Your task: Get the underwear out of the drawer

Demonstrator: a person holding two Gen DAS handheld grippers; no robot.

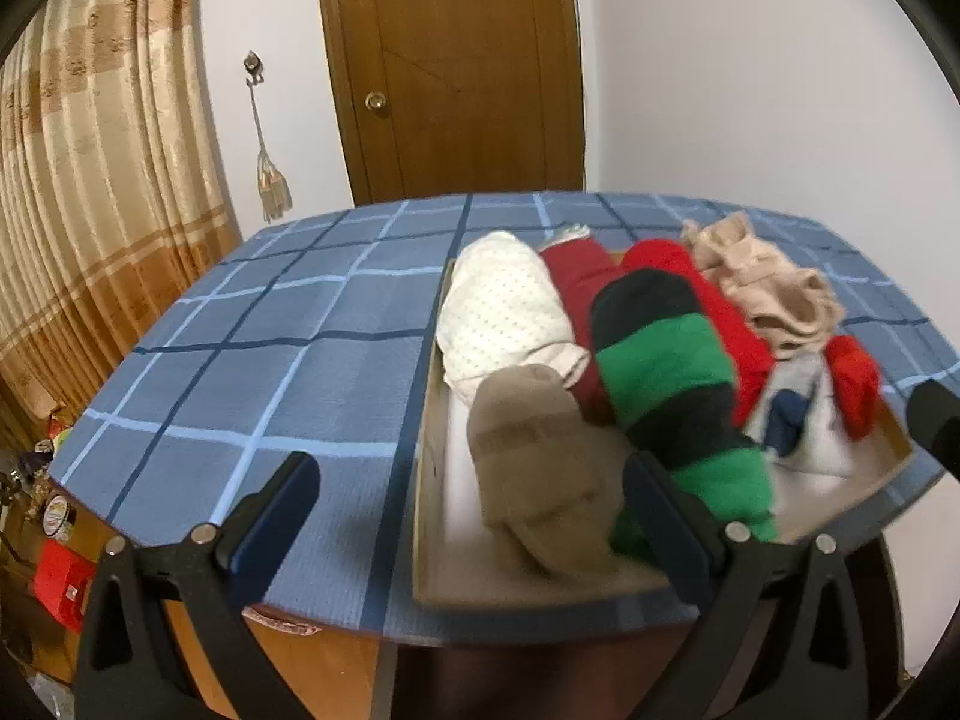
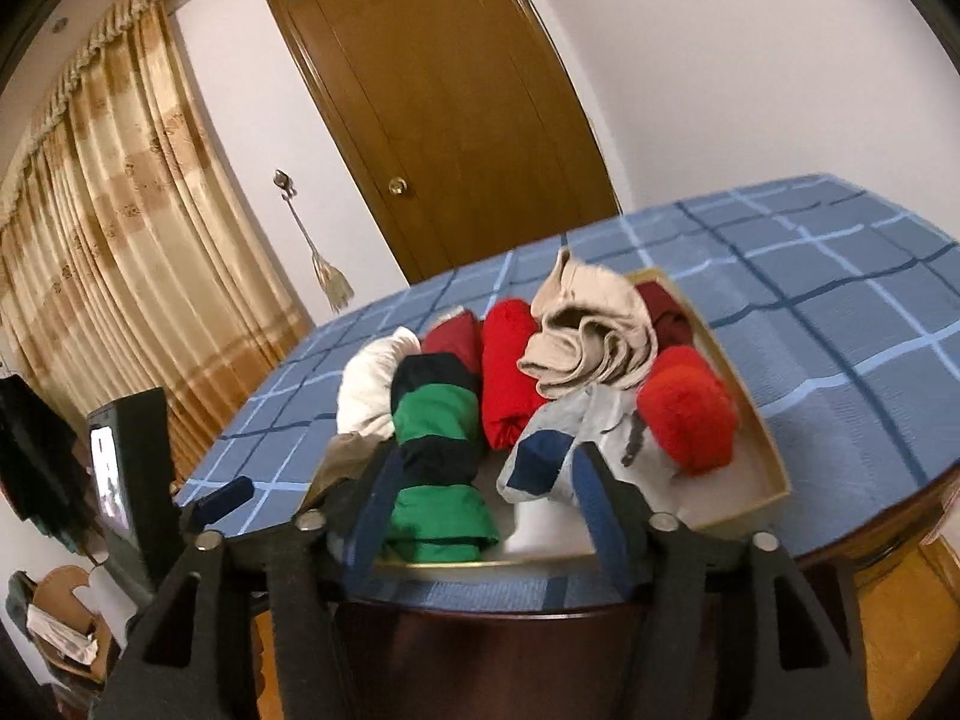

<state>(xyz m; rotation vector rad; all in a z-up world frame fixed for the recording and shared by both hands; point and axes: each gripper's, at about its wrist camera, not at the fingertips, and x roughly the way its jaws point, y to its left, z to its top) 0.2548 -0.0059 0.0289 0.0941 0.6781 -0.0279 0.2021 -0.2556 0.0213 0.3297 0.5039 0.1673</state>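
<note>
My matt blue checked woven tablecloth looks rough. The rolled green-and-black striped cloth underwear looks soft. Behind, the brown wooden door shines glossy.

Brown wooden door, gold patterned curtain, blue checked tablecloth, white wall

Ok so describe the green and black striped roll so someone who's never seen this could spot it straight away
Start at the blue checked tablecloth and find the shallow cardboard tray of rolled clothes on it. The green and black striped roll lies at the tray's near edge, between a white dotted roll and a plain red roll. It alone has broad bands in two colours.
</note>
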